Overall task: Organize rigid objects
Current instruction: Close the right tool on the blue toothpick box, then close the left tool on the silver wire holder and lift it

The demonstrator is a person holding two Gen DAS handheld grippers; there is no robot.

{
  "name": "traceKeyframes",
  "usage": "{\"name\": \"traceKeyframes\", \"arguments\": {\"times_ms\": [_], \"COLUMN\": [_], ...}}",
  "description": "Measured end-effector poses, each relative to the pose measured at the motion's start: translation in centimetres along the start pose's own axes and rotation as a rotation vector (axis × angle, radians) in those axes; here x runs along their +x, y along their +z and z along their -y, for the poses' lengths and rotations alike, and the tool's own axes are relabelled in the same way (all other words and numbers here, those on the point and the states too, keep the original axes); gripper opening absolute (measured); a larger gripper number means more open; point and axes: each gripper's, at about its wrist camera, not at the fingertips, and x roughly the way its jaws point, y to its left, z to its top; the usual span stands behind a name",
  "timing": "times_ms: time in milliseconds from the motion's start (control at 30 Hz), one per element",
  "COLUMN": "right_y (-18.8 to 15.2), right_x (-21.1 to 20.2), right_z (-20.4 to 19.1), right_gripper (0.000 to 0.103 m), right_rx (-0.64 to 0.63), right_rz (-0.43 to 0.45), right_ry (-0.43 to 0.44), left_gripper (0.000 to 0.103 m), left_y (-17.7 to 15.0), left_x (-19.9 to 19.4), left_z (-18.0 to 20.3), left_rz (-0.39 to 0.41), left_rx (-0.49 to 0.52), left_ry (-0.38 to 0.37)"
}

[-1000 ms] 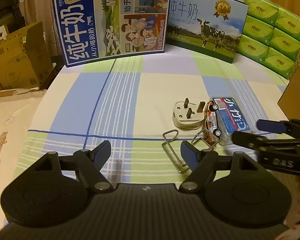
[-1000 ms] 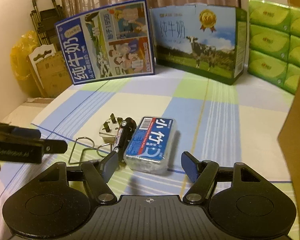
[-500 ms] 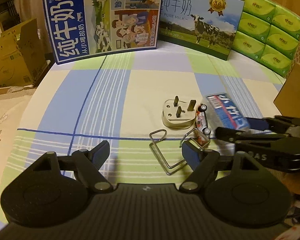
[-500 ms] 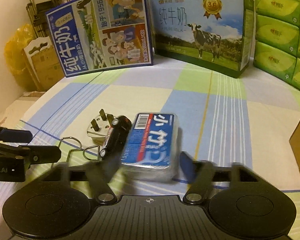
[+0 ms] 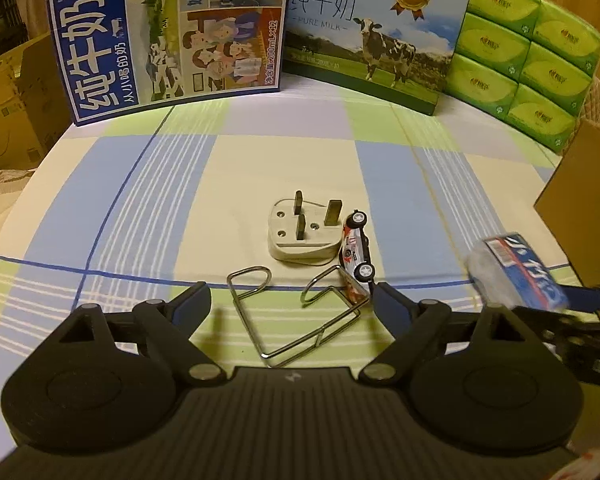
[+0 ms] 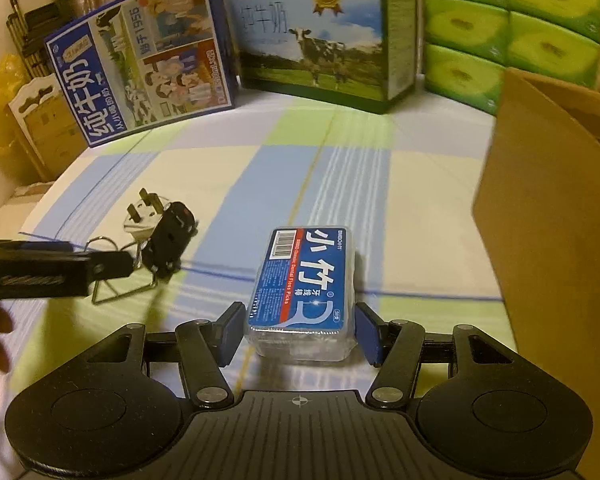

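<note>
My right gripper [image 6: 300, 332] is shut on a blue dental floss pick box [image 6: 304, 292] and holds it above the checked cloth; the box also shows at the right of the left wrist view [image 5: 516, 276]. My left gripper [image 5: 290, 304] is open and empty, just above a bent wire clip [image 5: 296, 320]. Behind the clip lie a cream three-pin plug [image 5: 304, 236] and a toy car [image 5: 356, 252] on its side. The plug [image 6: 144, 216] and the car [image 6: 168, 236] show at the left of the right wrist view.
A brown cardboard box [image 6: 556, 216] stands close on the right. Two milk cartons [image 5: 172, 36] [image 5: 372, 36] and stacked green tissue packs [image 5: 524, 52] line the back of the cloth-covered table [image 5: 140, 200]. More cardboard boxes [image 5: 16, 96] stand off the left edge.
My right gripper closed on the floss box, lifted it and moved it right, away from the plug and car. My left gripper moved forward over the wire clip and stayed open.
</note>
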Motion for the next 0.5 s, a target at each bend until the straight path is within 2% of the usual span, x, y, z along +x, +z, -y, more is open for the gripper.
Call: {"name": "traceKeyframes", "arguments": {"times_ms": [167,233,267,400,500], "right_y": [-0.1,0.0,-0.1,-0.1,-0.3], "right_x": [-0.7,-0.6,-0.6,-0.8,-1.2], "right_z": [0.3,0.2,0.2,0.1,-0.1], "right_gripper": [0.055,0.055,0.055,0.055,0.055], "right_rx": [0.016,0.014,0.014,0.017,0.01], "right_rz": [0.004,0.003,0.003,0.0,-0.002], "right_ry": [0.007,0.011,0.014,0.025,0.033], "left_gripper": [0.08,0.061,0.061,0.04,0.036], "left_y": [0.0,-0.2,-0.3,-0.6,-1.3], "left_x": [0.9,1.3,1.4,0.5,-0.5], "left_z": [-0.1,-0.5,-0.6,-0.5,-0.4], "left_rz": [-0.027,-0.053,-0.063,-0.061,-0.063], "left_rx": [0.013,0.01,0.009,0.049,0.08], "left_ry": [0.017,0.015,0.016,0.005,-0.014]}}
